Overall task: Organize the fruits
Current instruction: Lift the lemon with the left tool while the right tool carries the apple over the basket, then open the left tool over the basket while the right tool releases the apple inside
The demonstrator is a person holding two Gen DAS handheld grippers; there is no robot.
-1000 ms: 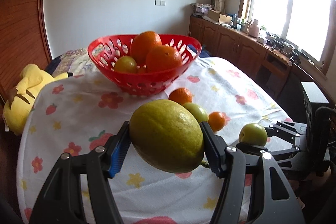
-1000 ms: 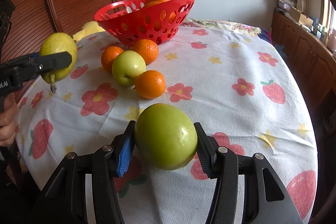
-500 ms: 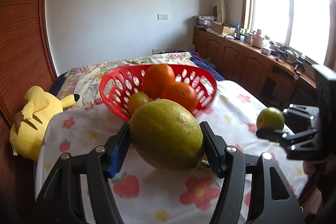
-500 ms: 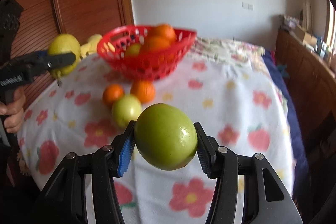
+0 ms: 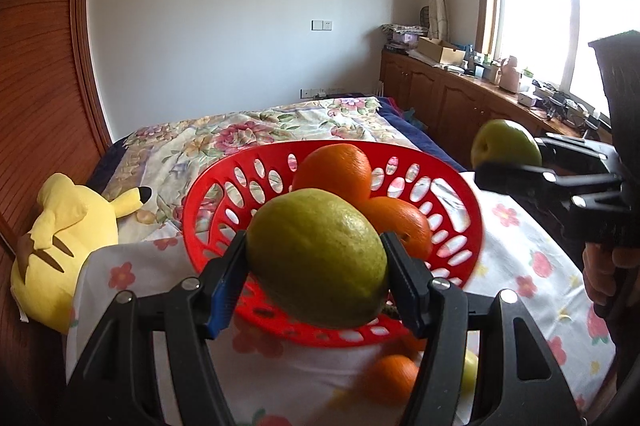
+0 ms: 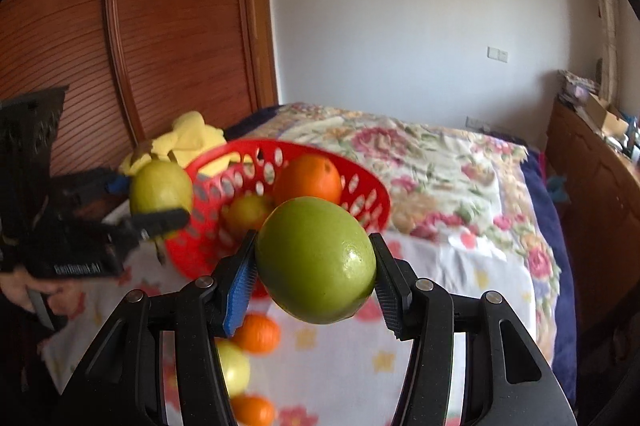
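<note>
My left gripper (image 5: 316, 266) is shut on a yellow-green pear (image 5: 316, 258), held in the air just in front of the red basket (image 5: 208, 194). The basket holds two oranges (image 5: 332, 166) and a small yellow-green fruit (image 6: 246, 212). My right gripper (image 6: 314, 266) is shut on a green apple (image 6: 316, 260), raised to the right of the basket. The apple also shows in the left wrist view (image 5: 506, 142), and the pear in the right wrist view (image 6: 160, 186). Small oranges (image 6: 256, 334) and a green fruit (image 6: 234, 366) lie on the floral tablecloth (image 6: 460, 282).
A yellow plush toy (image 5: 60, 238) lies left of the basket by the wooden wardrobe (image 6: 160, 26). A bed with a floral quilt (image 5: 240, 134) is behind the table. Wooden cabinets (image 5: 460, 102) run under the window on the right.
Both grippers have risen and moved toward the basket with their fruit. The pear now sits close to the basket's near rim, and the apple is level with the basket's right side.
</note>
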